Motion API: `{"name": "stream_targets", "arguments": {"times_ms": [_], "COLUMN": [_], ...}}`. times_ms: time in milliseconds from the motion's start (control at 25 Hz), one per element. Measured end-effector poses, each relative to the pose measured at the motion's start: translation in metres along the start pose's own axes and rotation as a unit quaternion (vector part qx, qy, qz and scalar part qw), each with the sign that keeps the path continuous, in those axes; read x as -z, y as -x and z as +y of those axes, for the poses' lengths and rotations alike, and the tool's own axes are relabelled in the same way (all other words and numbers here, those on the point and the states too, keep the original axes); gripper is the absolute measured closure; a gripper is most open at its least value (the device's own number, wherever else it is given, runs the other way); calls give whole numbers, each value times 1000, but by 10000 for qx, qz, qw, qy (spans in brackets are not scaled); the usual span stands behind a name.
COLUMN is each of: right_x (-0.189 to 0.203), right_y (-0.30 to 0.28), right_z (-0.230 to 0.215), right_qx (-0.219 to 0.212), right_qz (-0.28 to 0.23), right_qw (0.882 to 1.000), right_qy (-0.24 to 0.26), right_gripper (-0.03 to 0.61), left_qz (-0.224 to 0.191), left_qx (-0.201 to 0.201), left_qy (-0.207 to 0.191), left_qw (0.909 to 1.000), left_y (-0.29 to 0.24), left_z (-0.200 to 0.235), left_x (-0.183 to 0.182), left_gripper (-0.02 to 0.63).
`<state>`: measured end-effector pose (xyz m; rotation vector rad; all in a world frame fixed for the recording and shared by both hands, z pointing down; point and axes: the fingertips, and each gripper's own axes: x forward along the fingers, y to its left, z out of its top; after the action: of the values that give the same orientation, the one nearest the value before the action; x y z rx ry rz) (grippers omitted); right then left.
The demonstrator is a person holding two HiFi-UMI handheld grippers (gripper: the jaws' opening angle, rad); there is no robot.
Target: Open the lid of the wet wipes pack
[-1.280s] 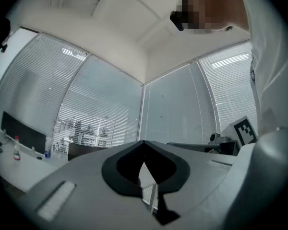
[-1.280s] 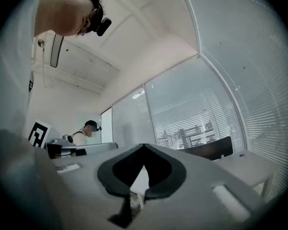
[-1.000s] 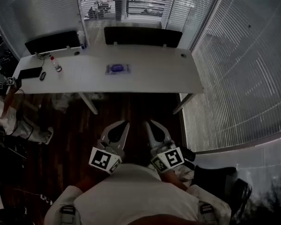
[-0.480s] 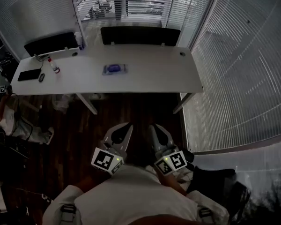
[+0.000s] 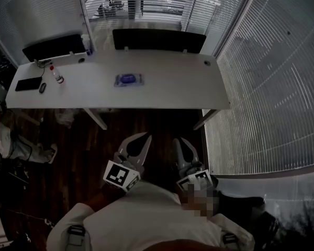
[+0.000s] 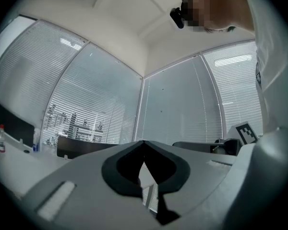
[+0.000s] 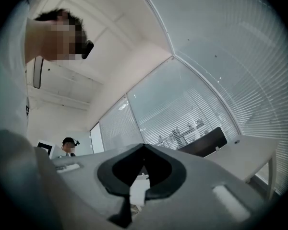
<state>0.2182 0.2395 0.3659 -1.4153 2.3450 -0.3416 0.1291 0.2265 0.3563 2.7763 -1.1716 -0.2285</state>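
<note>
Not yet started: wet wipes pack (image 5: pixel 128 79) flat on white desk (image 5: pixel 178 85) at upper centre of frame (lid too small to judge), left gripper (image 5: pixel 138 141) and right gripper (image 5: pixel 184 144) at lower centre, jaws closed, empty, well apart from it.

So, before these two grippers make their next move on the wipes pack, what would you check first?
1. Pack in sight: ok. The pack lies flat on the desk.
2. Lid state: cannot tell. The pack is too small in the head view.
3. Grippers within reach: not ok. The left gripper and right gripper are over the floor, short of the desk.
4. Jaws ready to grasp: not ok. Both pairs are shut with nothing between them.
5. Room around the pack: ok. The bottle stands well off, at the desk's left end.
</note>
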Motion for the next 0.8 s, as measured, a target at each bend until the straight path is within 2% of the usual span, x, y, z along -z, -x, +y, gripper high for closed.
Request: {"name": "stream_targets", "arguments": {"times_ms": [160,480,800], "right_x": [15,38,46], "right_y": [-54,-191,-310], "right_z": [-9,-18,-15], "right_qx": [39,-81,-323], "right_qz": [160,520,594], "right_qw": [9999,9985,9966], "right_qy": [-54,143,482], "right_gripper": [580,580,580], "left_qz": [-34,-97,-161], "left_qx": [-43,-383,-411], "left_qy": [-301,-210,-254], "left_qw": [9995,9990,9987], "left_y": [-21,-64,-100], "left_z": [51,184,280], "left_x": [-1,-20,-45], "left_gripper": [612,612,612]}}
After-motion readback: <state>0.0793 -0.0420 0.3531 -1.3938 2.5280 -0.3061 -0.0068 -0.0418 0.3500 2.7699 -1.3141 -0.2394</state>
